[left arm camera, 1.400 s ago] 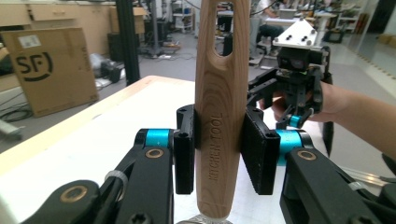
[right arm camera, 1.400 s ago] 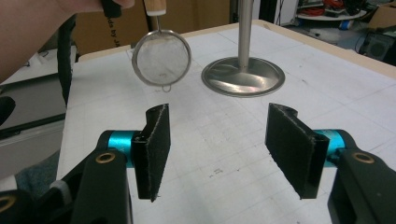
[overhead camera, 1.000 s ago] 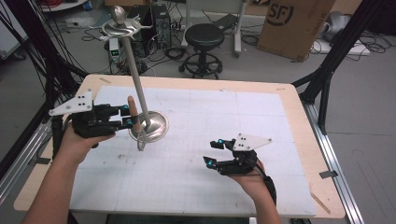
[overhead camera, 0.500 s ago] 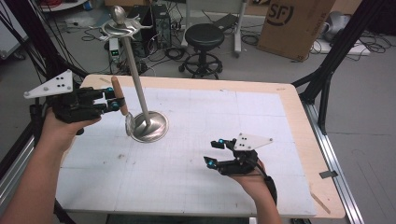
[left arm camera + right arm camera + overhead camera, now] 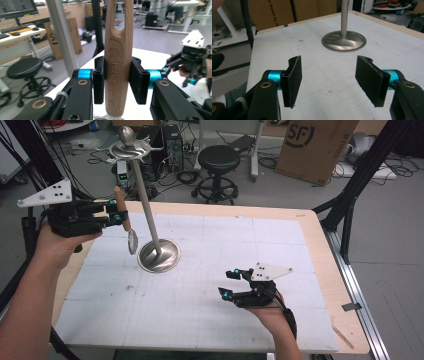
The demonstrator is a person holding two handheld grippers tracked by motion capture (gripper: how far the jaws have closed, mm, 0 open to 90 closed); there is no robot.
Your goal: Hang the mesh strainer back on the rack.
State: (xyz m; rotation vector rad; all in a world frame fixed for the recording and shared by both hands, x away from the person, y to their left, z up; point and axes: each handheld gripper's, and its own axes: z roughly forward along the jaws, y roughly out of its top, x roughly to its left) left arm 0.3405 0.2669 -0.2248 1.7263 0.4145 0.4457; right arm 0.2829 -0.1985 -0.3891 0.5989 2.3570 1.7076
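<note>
My left gripper [image 5: 118,215] is shut on the wooden handle [image 5: 120,206] of a kitchen tool, holding it upright in the air left of the metal stand's pole [image 5: 145,200]. The tool's small metal head [image 5: 132,241] hangs just above and left of the stand's round base [image 5: 159,256]. In the left gripper view both pads press the handle [image 5: 118,62], which has a slot near its top. My right gripper [image 5: 228,283] rests open near the table's front right, nothing between its pads [image 5: 329,80], and it faces the stand base [image 5: 343,41].
Hooks ring the stand's top [image 5: 127,147]. A white gridded mat [image 5: 210,330] covers the wooden table [image 5: 320,245]. Behind the table are a black stool [image 5: 218,160], a cardboard box [image 5: 315,145] and cables on the floor. The other hand's gripper [image 5: 193,61] appears across the table.
The left gripper has risen with the tool, lifting its metal head from beside the stand's base and drawing a little left. The right gripper has stayed still.
</note>
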